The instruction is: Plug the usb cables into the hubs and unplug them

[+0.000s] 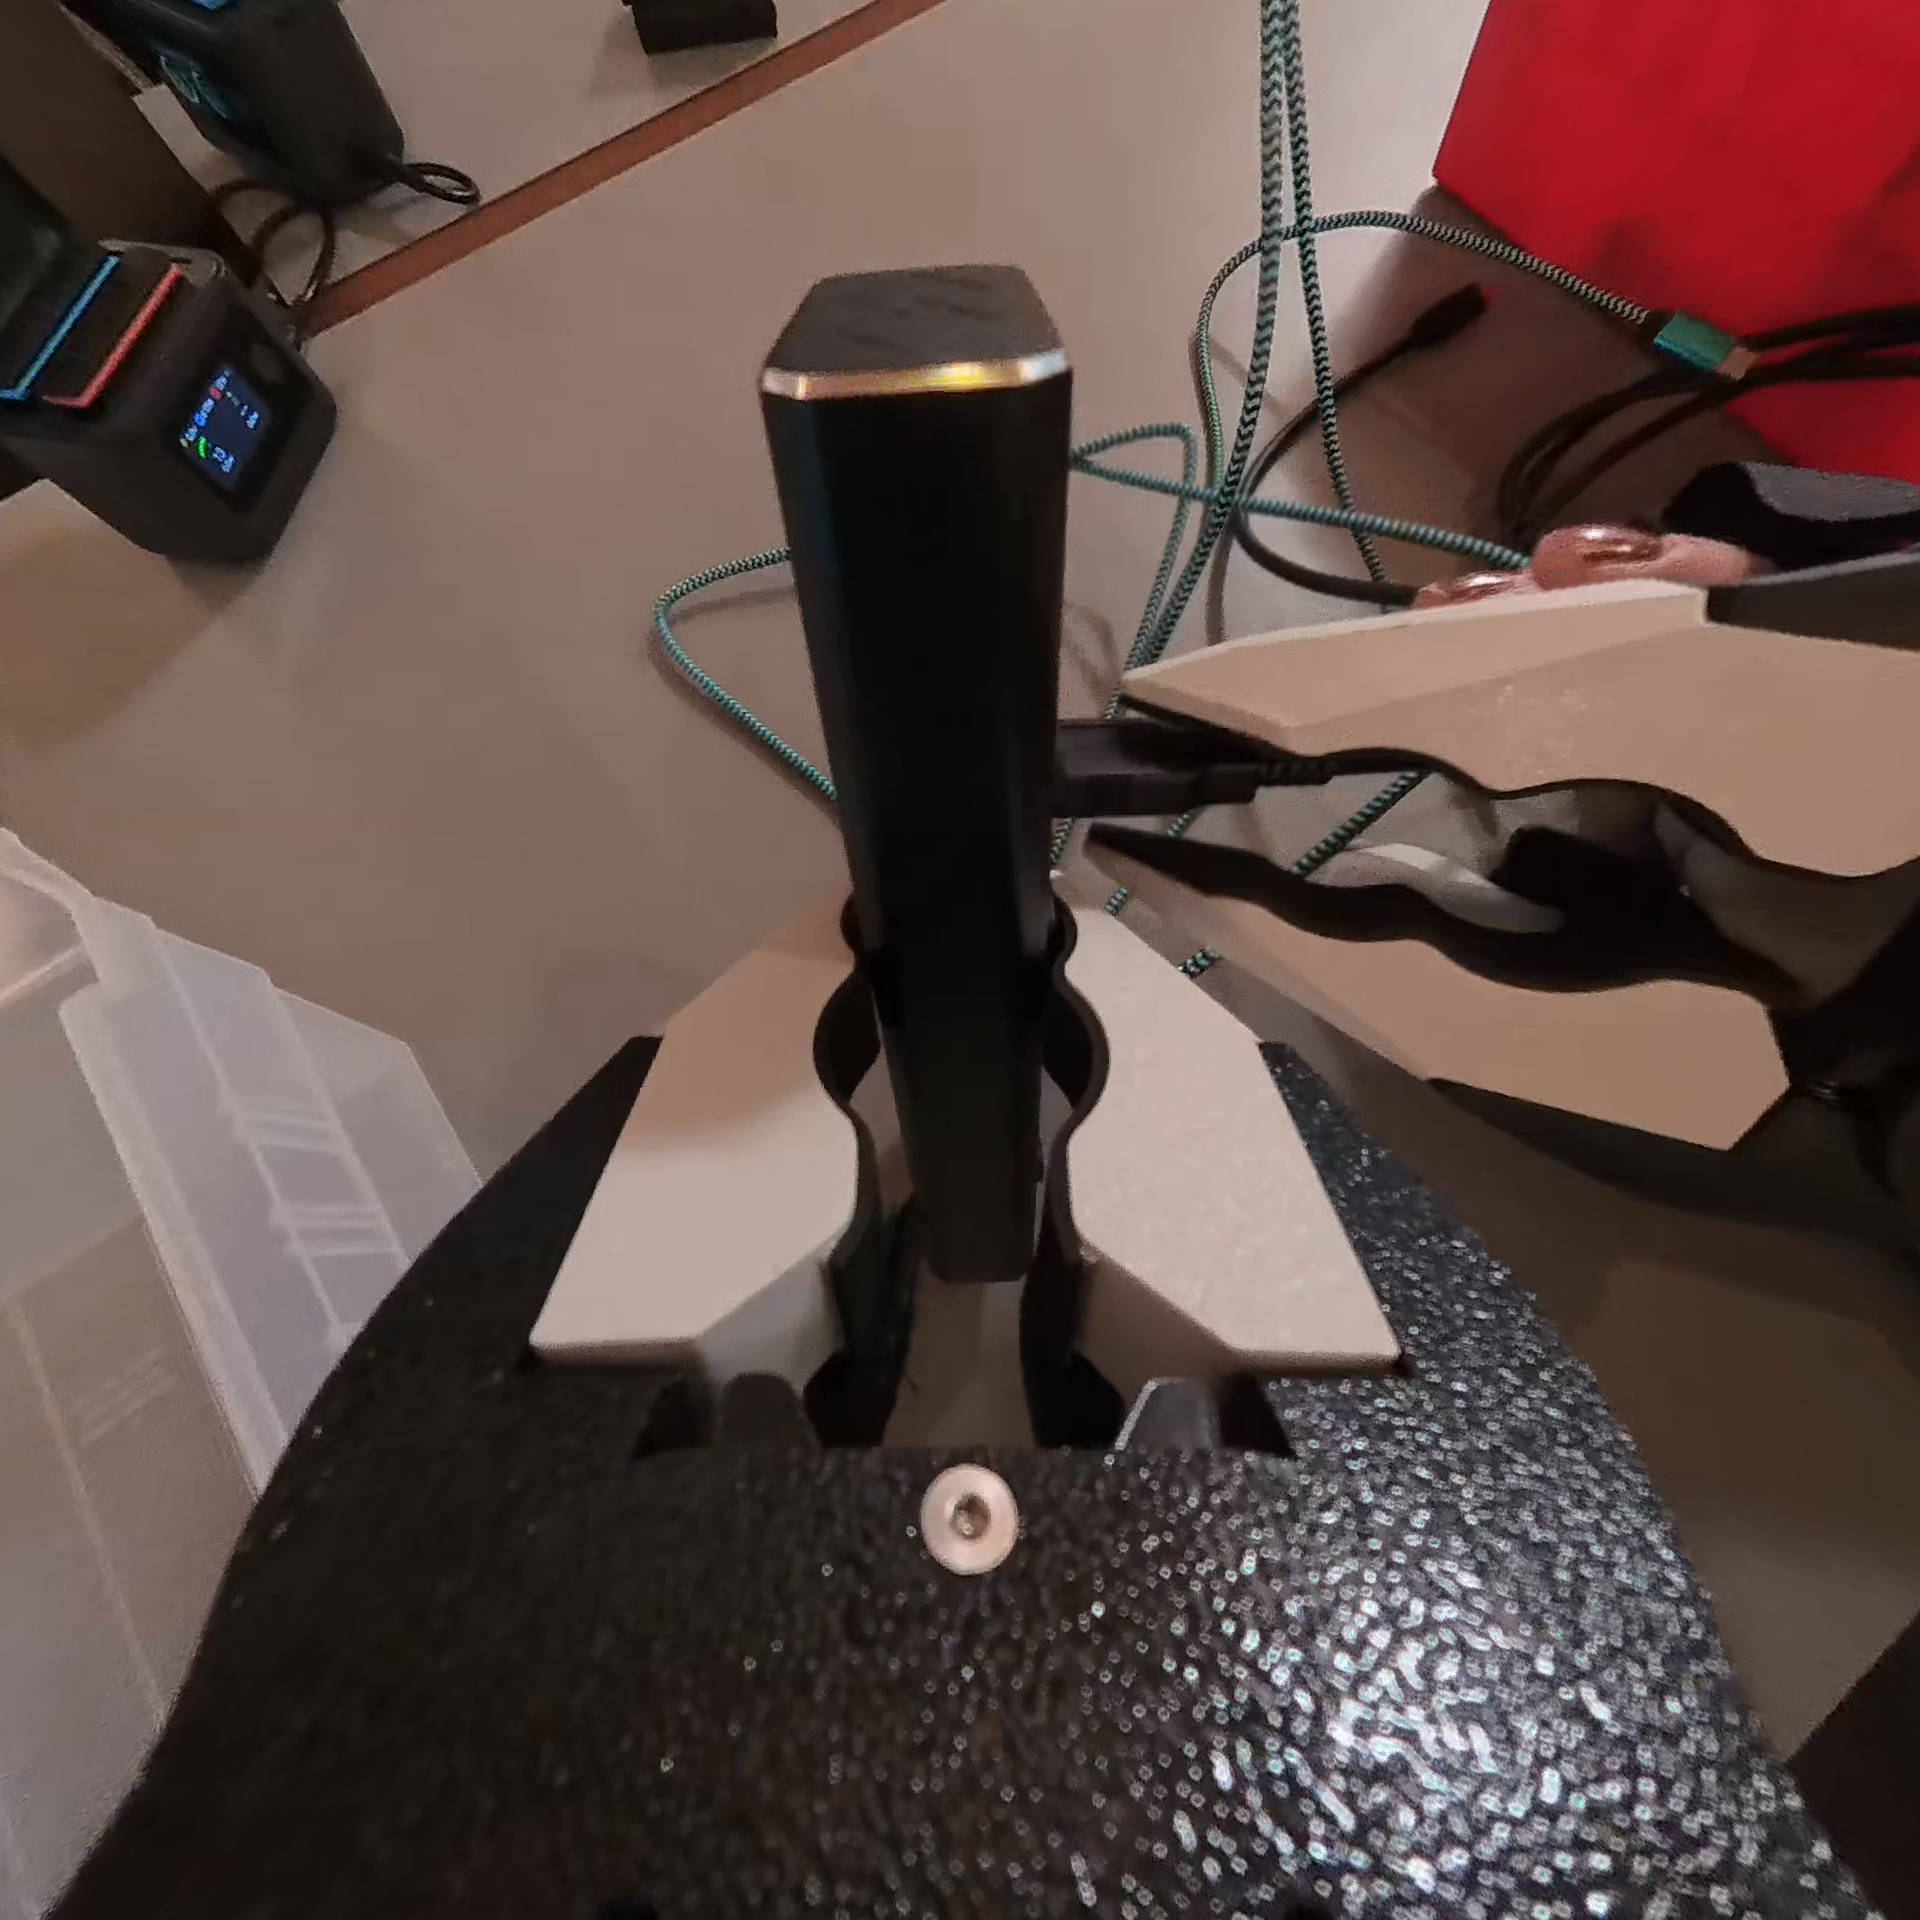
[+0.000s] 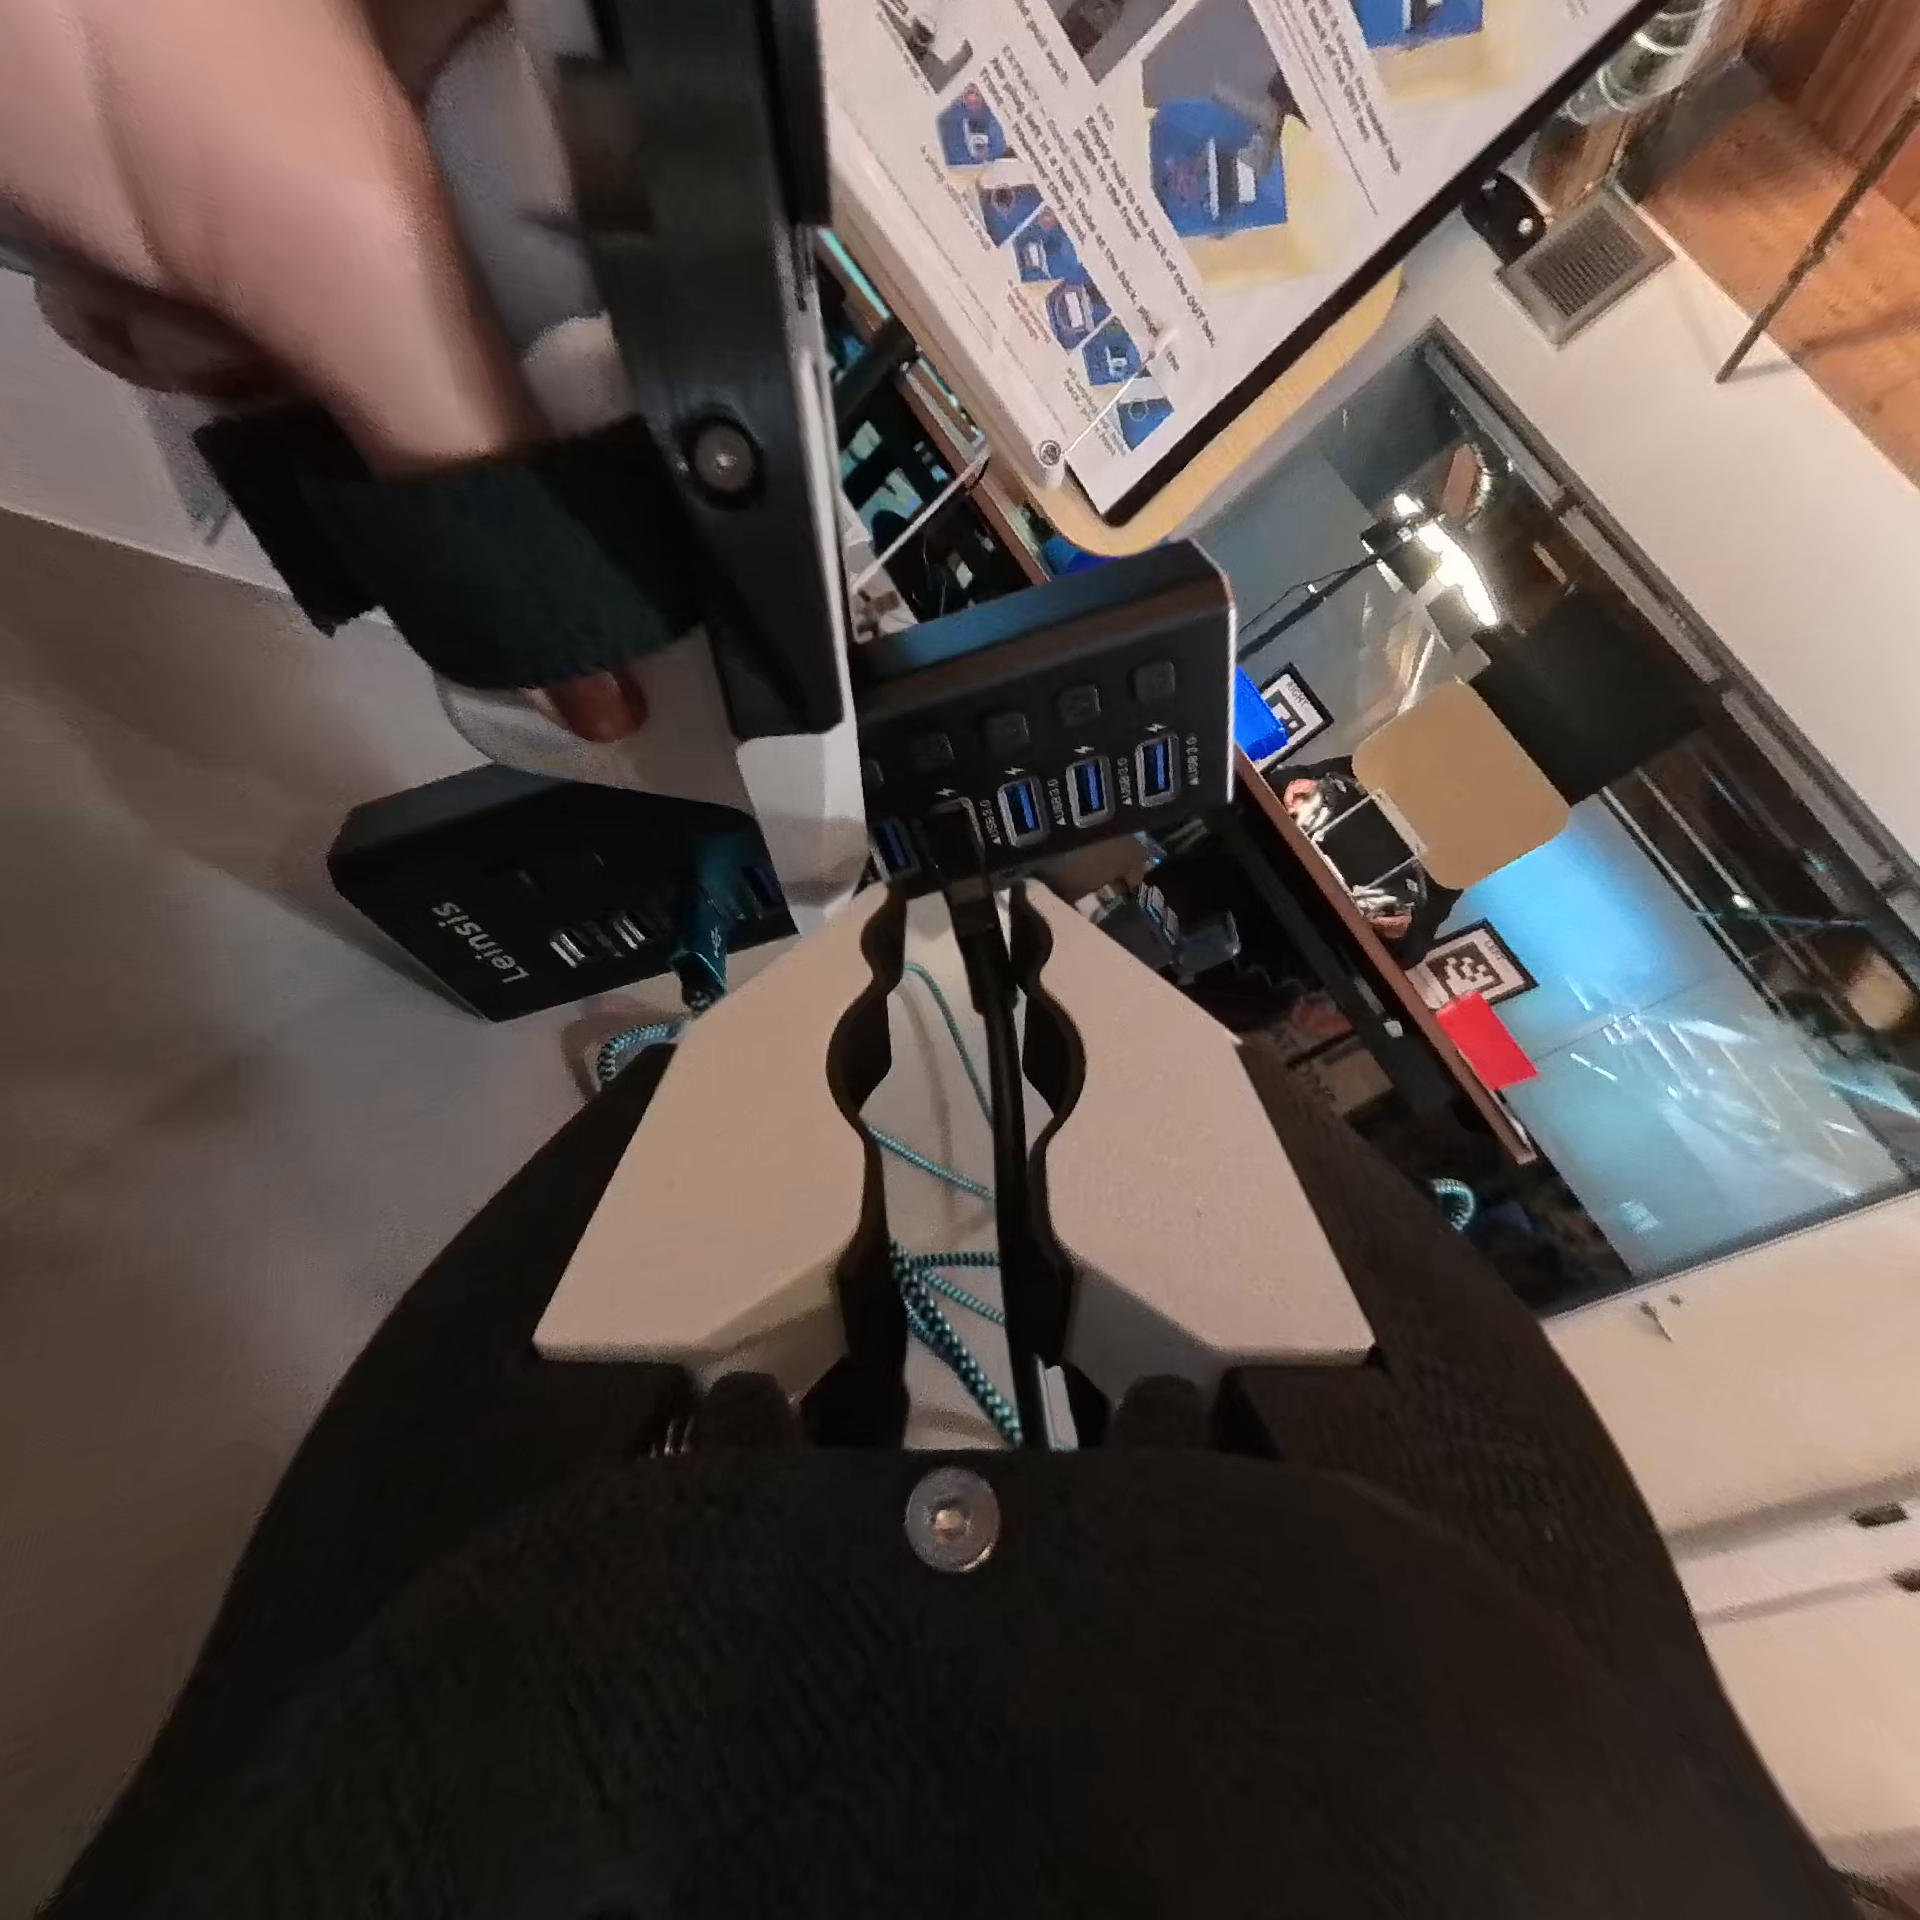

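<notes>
My left gripper (image 1: 956, 914) is shut on a long black USB hub (image 1: 925, 665) and holds it upright above the table. In the right wrist view the hub (image 2: 1049, 665) shows a row of blue ports and buttons. My right gripper (image 2: 961, 899) is shut on the black plug (image 2: 954, 831) of a black USB cable (image 2: 1003, 1122), and the plug sits in a port near the hub's lower end. In the left wrist view the right gripper (image 1: 1112, 764) reaches in from the right and holds the plug (image 1: 1127, 769) against the hub's side.
A second black hub (image 2: 561, 894) lies on the table with a teal plug in it. Teal braided cables (image 1: 1288, 208) and black cables trail across the table. A black device with a small screen (image 1: 208, 416), a clear plastic bin (image 1: 156, 1091) and a red object (image 1: 1714, 156) stand around. My two grippers' fingertips are within a few centimetres of each other.
</notes>
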Motion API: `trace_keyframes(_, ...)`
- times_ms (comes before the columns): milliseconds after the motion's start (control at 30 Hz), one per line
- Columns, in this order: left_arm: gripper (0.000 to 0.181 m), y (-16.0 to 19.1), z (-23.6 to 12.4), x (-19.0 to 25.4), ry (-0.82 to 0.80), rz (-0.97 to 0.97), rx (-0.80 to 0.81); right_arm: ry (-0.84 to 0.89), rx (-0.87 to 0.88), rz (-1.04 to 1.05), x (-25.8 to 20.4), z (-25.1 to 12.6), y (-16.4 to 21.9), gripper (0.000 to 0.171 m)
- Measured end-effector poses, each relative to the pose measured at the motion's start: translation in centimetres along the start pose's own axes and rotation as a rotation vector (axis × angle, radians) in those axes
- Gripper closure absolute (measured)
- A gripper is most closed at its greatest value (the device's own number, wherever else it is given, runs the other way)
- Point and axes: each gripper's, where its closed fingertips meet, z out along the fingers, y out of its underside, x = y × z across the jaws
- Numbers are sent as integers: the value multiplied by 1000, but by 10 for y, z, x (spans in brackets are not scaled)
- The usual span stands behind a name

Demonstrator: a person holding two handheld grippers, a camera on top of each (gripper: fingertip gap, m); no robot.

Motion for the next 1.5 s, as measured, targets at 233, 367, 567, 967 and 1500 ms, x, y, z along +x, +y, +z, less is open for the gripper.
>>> trace_keyframes(233, 157, 0, 0, 1, 21, 18, -2, -5, -6, -1, 2, 5, 0, 161)
trace_keyframes(367, 157, -6, 2, 0, -14, -11, 81, -53, -31, 47, -2, 4, 3, 163)
trace_keyframes(567, 157, -6, 1, 3, -8, -58, 147, -98, -27, 116, -6, -1, 4, 164)
trace_keyframes(967, 157, -15, 5, 23, 20, 0, 175, -68, -35, 236, 6, -19, 14, 163)
trace_keyframes(1500, 156, -27, -5, 35, 5, 98, 155, 90, -52, -19, 19, -38, 5, 164)
